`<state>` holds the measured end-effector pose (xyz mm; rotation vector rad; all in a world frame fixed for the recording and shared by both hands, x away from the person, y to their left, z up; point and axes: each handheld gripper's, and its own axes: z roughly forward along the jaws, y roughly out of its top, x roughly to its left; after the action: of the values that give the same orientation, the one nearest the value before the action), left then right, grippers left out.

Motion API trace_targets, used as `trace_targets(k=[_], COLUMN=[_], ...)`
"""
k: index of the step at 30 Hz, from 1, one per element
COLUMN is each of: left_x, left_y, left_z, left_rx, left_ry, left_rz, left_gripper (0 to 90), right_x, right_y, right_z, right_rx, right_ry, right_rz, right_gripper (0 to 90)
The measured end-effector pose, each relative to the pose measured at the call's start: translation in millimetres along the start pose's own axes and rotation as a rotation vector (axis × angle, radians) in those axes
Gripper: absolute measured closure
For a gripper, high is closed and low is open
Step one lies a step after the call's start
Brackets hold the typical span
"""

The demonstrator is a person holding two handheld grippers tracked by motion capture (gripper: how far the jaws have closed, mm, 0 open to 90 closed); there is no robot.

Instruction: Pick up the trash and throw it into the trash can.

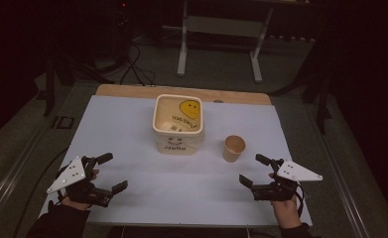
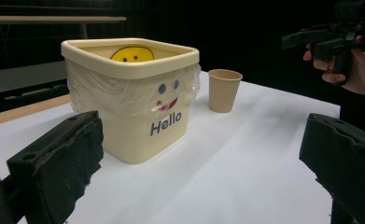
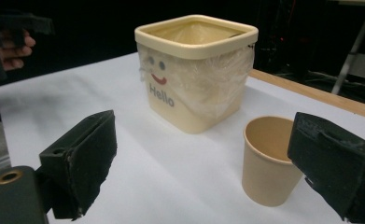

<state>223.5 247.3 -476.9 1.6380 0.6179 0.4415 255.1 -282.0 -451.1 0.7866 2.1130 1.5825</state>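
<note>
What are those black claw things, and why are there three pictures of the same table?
A person sits at a white table and holds a tool in each hand. Each tool is a hand-held gripper: two black jaws that squeeze together to pick things up. The left hand-held gripper and the right hand-held gripper are both open and hold nothing.

One picture comes from a camera high above, looking down. The other two come from small cameras riding on each gripper, so you see its own jaws poking up from the bottom.

On the table stands a cream bin with a plastic liner, a smiley face and the word "Hello". Beside it stands an empty paper cup, closest to the right gripper.
</note>
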Motion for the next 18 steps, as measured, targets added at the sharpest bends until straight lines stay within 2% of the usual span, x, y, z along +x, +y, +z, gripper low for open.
trace_targets(k=[7, 8, 9, 11, 14, 15, 18], left_x=[0.1, 0.3, 0.5, 0.7, 1.4, 1.5, 1.8], left_y=[0.0, -0.3, -0.4, -0.6, -0.8, -0.9, -0.6], left_z=[0.4, 1.2, 1.4, 1.8, 2.0, 2.1, 1.9], left_rx=[0.004, 0.007, 0.007, 0.007, 0.010, 0.010, 0.009], left_ry=[0.006, 0.007, 0.009, 0.011, 0.014, 0.015, 0.017], left_rz=[0.003, 0.005, 0.003, -0.002, -0.002, -0.002, -0.004], left_gripper=[0.5, 0.5, 0.5, 0.4, 0.5, 0.5, 0.5], right_x=[4.4, 6.1, 6.3, 4.8, 3.9, 2.8, -1.3], right_y=[3.9, 8.4, 10.3, 14.3, 19.9, 21.8, 27.3], right_z=[2.3, 2.6, 2.1, 1.4, -1.9, -3.1, -5.4], right_rx=[0.011, 0.006, 0.003, 0.007, -0.016, -0.021, -0.003], right_ry=[0.015, 0.002, -0.004, 0.024, -0.008, -0.004, -0.029], right_rz=[-0.018, -0.037, -0.038, -0.017, -0.029, -0.021, -0.030], right_gripper=[8.1, 8.1, 8.1, 8.2, 8.1, 8.2, 8.1])
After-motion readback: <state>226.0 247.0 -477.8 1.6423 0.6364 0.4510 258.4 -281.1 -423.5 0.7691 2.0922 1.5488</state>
